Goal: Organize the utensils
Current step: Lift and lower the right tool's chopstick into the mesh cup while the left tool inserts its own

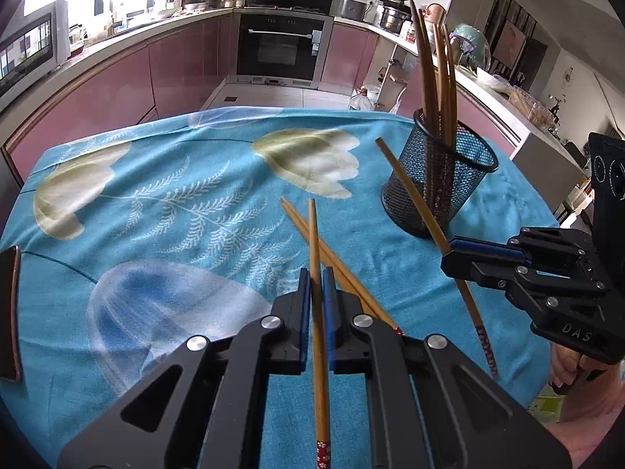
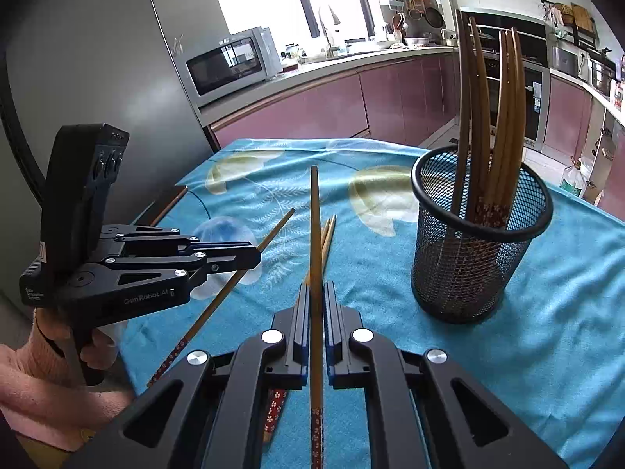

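My left gripper (image 1: 316, 273) is shut on a wooden chopstick (image 1: 314, 234) and holds it above the blue tablecloth; it also shows in the right wrist view (image 2: 256, 256). My right gripper (image 2: 316, 287) is shut on another chopstick (image 2: 315, 215); in the left wrist view it (image 1: 449, 252) holds that chopstick (image 1: 410, 187) tilted, just in front of the black mesh holder (image 1: 437, 179). The holder (image 2: 480, 234) stands upright with several chopsticks (image 2: 504, 117) in it. Two loose chopsticks (image 1: 347, 273) lie on the cloth under my left gripper.
The table wears a blue floral cloth (image 1: 175, 195). A dark flat object (image 1: 9, 312) lies at its left edge. Kitchen counters, an oven (image 1: 281, 47) and a microwave (image 2: 230, 62) stand beyond the table.
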`<state>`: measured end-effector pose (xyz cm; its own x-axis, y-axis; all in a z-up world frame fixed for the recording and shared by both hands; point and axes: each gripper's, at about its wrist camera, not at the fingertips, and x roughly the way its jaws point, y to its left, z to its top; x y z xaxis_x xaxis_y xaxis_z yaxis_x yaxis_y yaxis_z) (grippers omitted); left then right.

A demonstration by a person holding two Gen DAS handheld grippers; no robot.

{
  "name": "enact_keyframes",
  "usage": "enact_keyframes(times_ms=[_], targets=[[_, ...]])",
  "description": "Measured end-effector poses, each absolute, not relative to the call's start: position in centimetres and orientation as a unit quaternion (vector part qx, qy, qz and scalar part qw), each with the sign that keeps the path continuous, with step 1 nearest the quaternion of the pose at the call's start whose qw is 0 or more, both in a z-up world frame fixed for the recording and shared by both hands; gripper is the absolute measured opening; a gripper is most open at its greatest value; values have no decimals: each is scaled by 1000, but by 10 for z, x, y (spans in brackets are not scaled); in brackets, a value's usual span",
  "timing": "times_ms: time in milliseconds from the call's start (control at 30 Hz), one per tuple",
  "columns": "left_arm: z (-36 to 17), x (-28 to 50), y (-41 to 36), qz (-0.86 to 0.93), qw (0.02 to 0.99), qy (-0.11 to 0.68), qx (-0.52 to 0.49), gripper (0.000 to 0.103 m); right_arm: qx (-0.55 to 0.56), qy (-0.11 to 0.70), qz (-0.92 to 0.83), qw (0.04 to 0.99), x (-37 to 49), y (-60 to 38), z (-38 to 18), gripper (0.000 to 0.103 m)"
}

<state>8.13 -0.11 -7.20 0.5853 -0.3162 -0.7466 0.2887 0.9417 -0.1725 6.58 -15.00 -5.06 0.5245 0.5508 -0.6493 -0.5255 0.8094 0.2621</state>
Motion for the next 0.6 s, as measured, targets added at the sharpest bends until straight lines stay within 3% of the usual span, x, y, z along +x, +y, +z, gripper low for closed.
enact_keyframes(times_ms=[600], targets=[[7,52,6,-260,901,343,-63,7,52,303,302,902,54,-184,-2,6]])
